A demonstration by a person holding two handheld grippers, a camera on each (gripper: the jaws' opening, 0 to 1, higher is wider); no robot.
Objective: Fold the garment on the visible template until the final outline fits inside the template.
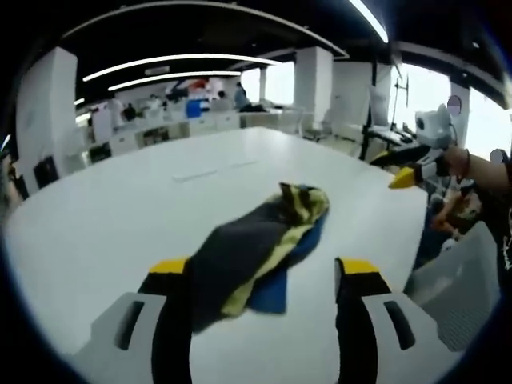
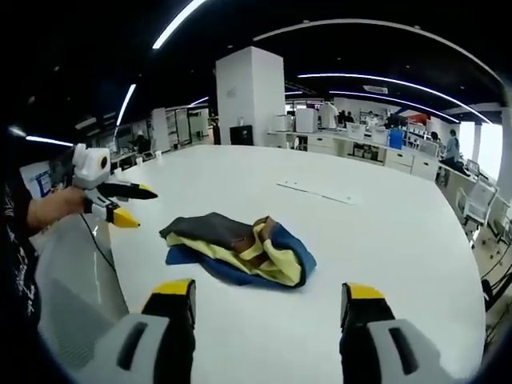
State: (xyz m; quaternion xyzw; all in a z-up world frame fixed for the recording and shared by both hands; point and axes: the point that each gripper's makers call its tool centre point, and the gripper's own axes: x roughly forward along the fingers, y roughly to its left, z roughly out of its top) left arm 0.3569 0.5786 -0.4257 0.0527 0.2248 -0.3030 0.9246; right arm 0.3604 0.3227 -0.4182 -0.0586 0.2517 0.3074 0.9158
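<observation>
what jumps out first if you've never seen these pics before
A crumpled garment in dark grey, yellow and blue lies in a heap on a big white table, straight ahead of both open claws. The left claw, yellow-tipped and held in a hand, hovers off the table's edge in the right gripper view.

table [image 2: 400,240]: white, round | on it: crumpled garment [image 2: 240,248]

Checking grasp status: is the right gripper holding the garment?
No. The right gripper is open above the table, and the garment lies beyond it.
</observation>
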